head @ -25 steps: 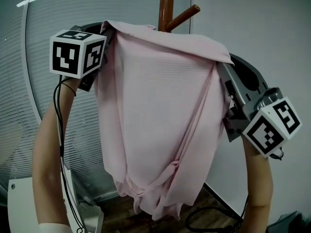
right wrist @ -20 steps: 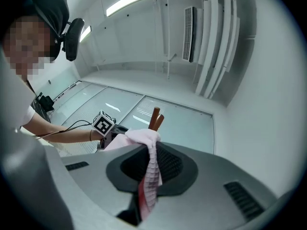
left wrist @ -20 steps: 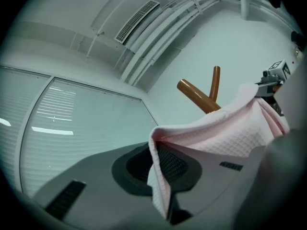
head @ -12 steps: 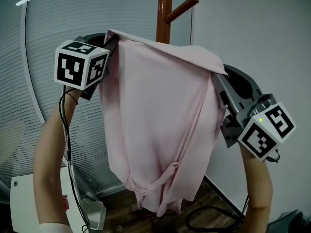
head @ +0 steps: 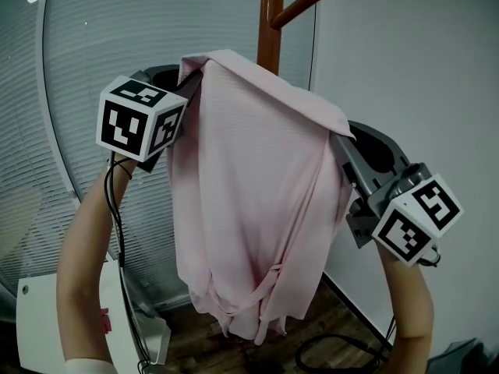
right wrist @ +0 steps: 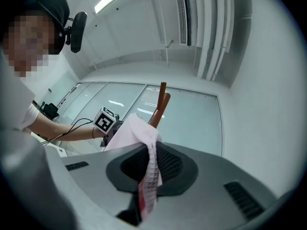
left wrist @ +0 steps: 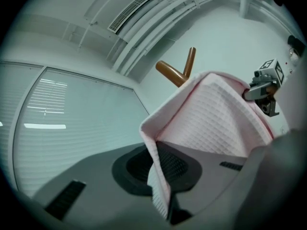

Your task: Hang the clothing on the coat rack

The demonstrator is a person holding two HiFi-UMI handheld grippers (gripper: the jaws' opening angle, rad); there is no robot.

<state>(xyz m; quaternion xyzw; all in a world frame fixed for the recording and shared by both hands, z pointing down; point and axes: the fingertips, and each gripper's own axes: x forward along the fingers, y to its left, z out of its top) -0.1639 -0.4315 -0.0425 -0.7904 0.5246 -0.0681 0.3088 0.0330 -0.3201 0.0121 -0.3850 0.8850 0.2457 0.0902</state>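
A pale pink garment hangs stretched between my two grippers in front of a brown wooden coat rack with an angled peg. My left gripper is shut on the garment's upper left edge; the pink cloth is pinched between its jaws. My right gripper is shut on the upper right edge, with cloth clamped in its jaws. The garment's top edge sits below the peg. The rack pole rises behind the cloth.
A curved glass wall with blinds stands behind the rack, and a plain wall is at the right. A white cabinet sits low at the left. Black cables lie on the wooden floor.
Both grippers and the garment have sunk relative to the coat rack; more of the pole and peg now shows above the cloth. Both grips are unchanged.
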